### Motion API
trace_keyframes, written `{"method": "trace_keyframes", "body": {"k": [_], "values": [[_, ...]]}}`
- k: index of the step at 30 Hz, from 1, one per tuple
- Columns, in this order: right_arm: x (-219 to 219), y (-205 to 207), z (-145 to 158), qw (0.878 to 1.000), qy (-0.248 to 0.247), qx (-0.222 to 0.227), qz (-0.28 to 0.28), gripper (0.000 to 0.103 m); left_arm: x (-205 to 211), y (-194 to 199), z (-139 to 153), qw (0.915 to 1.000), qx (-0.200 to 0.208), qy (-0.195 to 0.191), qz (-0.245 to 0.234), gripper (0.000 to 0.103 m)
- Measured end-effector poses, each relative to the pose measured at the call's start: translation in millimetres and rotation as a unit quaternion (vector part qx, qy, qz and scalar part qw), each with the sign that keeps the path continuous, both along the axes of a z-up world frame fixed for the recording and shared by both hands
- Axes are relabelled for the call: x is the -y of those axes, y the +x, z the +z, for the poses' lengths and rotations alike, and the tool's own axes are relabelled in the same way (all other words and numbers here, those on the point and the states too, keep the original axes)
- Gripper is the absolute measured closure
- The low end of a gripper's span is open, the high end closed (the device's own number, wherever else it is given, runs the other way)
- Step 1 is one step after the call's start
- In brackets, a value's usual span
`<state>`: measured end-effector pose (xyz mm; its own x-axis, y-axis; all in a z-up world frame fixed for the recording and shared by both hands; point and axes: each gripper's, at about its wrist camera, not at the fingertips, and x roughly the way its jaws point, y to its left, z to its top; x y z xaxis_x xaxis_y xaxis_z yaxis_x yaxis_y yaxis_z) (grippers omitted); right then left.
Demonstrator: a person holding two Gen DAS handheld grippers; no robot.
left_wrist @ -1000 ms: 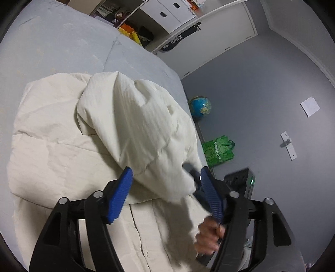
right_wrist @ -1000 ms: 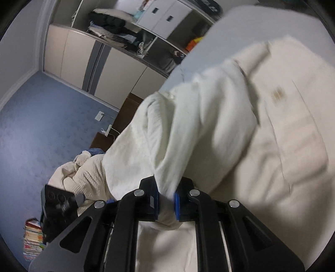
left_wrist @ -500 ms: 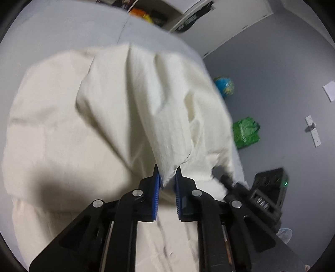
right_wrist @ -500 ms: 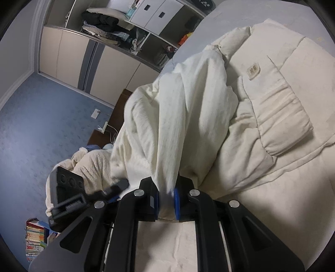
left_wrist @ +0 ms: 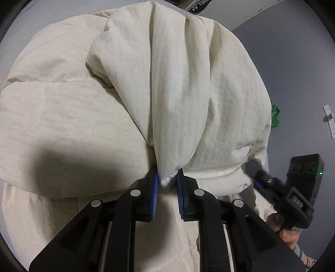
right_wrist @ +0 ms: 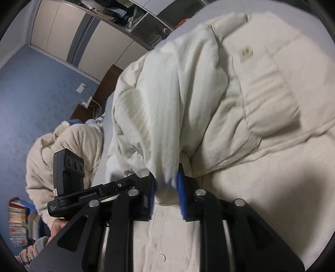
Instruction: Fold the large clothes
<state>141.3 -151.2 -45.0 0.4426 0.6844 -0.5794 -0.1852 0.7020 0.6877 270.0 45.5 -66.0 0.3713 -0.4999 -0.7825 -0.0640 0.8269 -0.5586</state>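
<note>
A cream padded jacket [left_wrist: 62,117] lies spread on the bed, one flap [left_wrist: 180,87] folded up and over it. In the left wrist view my left gripper [left_wrist: 167,174] pinches the flap's bunched tip between its blue pads, and its jaws are opening slightly. The right wrist view shows my right gripper [right_wrist: 166,177] with the same flap [right_wrist: 167,100] bunched between its pads; those jaws are opening too, and the cloth still fills the gap. The right gripper [left_wrist: 255,175] is also seen just right of the left one. A chest pocket [right_wrist: 270,98] and a label [right_wrist: 246,52] face up.
The grey bed sheet [left_wrist: 41,14] runs around the jacket. A green bag [left_wrist: 276,120] sits on the floor beyond the bed edge. A fluffy cream pile [right_wrist: 69,146], a brown bedside unit [right_wrist: 100,87], a wardrobe [right_wrist: 62,39] and stacked books [right_wrist: 17,221] lie to the left.
My left gripper went from wide open to closed on the flap's tip and came down close over the jacket. The gap between the right pads has widened a little, cloth still in it.
</note>
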Motion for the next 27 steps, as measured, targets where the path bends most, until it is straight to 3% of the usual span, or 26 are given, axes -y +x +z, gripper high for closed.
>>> {"method": "trace_keyframes", "body": {"k": [6, 8, 13, 16, 17, 22, 27], "values": [[5, 15, 35, 0.999, -0.005, 0.025, -0.035, 0.066, -4, -2, -4, 1.0000, -0.002, 0.004, -0.001, 0.086], [-2, 26, 43, 0.999, -0.020, 0.023, -0.037, 0.056, -5, -2, -3, 1.0000, -0.002, 0.004, -0.002, 0.085], [-20, 50, 35, 0.996, -0.083, -0.021, -0.038, 0.056, -4, -3, -3, 1.0000, -0.003, 0.005, 0.000, 0.082], [-25, 52, 35, 0.996, -0.087, -0.005, -0.031, 0.093, -6, -4, -4, 1.0000, -0.003, 0.005, 0.000, 0.080], [-22, 49, 35, 0.996, -0.081, 0.003, -0.035, 0.097, -7, -4, -4, 1.0000, -0.003, 0.003, 0.001, 0.080], [8, 34, 20, 0.996, -0.039, -0.004, -0.083, 0.099, -18, -5, -5, 0.9999, -0.010, -0.011, 0.005, 0.070], [20, 30, -2, 0.993, 0.000, -0.026, -0.114, 0.099, -25, -6, -10, 0.9997, -0.016, -0.016, 0.007, 0.067]]}}
